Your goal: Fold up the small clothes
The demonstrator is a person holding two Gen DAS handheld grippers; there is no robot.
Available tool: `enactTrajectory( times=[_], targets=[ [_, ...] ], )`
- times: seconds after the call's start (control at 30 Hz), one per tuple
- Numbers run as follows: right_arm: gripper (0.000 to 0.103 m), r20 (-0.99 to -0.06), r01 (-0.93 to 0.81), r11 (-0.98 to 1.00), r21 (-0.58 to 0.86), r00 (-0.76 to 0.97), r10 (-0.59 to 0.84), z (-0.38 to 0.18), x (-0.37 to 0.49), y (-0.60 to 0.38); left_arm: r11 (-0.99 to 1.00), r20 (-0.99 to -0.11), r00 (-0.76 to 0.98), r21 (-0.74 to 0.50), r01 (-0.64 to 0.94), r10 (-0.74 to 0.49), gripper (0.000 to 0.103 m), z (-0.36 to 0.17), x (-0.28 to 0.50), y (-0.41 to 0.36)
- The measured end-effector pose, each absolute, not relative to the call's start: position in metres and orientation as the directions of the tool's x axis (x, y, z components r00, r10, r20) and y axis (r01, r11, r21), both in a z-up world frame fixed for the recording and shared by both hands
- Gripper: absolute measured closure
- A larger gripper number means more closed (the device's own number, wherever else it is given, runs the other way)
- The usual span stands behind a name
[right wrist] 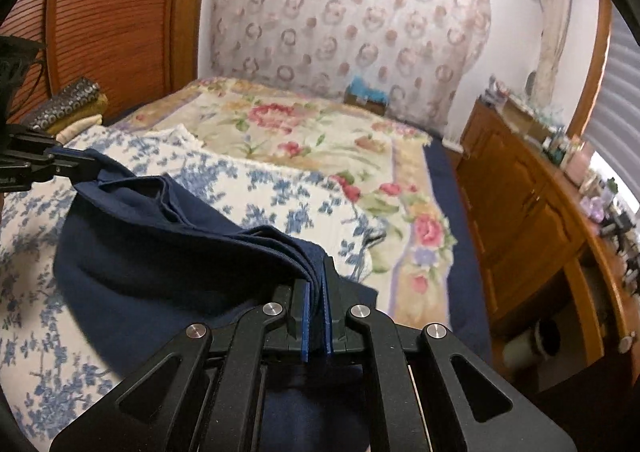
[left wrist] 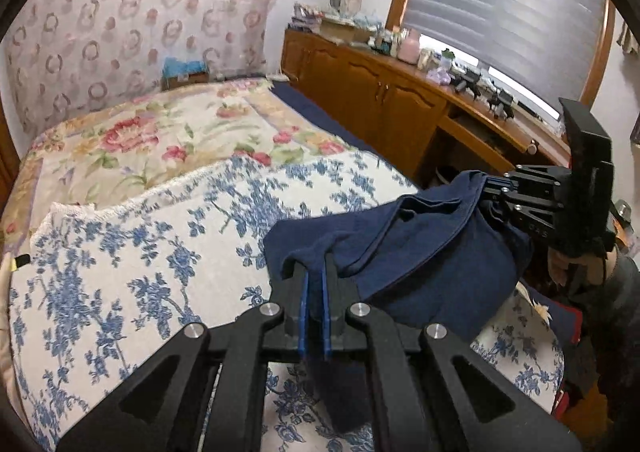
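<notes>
Bedroom, blue-floral bedspread (left wrist: 120, 252) below. Both claws clamping shut on navy garment (left wrist: 420, 252): left gripper (left wrist: 315, 272), right gripper (right wrist: 316, 284). Handling soft, light, sagging; gripping edges.

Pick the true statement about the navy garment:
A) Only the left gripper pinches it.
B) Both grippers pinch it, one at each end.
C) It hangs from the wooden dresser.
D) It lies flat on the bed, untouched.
B: the left gripper and right gripper are each shut on an edge of the navy garment, which sags between them above the blue-flowered cover.
</notes>
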State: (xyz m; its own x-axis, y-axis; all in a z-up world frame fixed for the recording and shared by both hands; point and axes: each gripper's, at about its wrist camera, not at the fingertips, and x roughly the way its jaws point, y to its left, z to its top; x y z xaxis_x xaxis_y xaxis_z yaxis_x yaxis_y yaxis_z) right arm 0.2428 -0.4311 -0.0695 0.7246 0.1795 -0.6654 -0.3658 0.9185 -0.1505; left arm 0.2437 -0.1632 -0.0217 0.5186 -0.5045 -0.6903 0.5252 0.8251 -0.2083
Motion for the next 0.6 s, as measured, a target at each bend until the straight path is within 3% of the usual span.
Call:
enactTrajectory(
  times=[0.27,0.43,0.5,0.6],
  targets=[
    [0.100,-0.712,-0.373,0.925,-0.076,0.669,0.211,-0.074,0.268,-0.442,0.813,-0.705,0.511,-0.164,0.558,-0.493,0.081,-0.021,0.241,-0.159],
    [0.079,-0.723,-0.338,0.938,-0.078,0.667,0.180,-0.071,0.286,-0.447,0.801,-0.708,0.499,-0.159,0.577,-0.500,0.078,-0.023,0.243,-0.159],
    [0.063,-0.722,-0.309,0.947,-0.082,0.674,0.157,-0.068,0.293,-0.448,0.804,-0.726,0.486,-0.153,0.575,-0.486,0.077,-0.030,0.251,-0.162],
    [0.052,-0.722,-0.285,0.957,-0.048,0.672,0.164,-0.062,0.303,-0.454,0.805,-0.744,0.469,-0.154,0.573,-0.476,0.077,-0.040,0.262,-0.165]
  ],
)
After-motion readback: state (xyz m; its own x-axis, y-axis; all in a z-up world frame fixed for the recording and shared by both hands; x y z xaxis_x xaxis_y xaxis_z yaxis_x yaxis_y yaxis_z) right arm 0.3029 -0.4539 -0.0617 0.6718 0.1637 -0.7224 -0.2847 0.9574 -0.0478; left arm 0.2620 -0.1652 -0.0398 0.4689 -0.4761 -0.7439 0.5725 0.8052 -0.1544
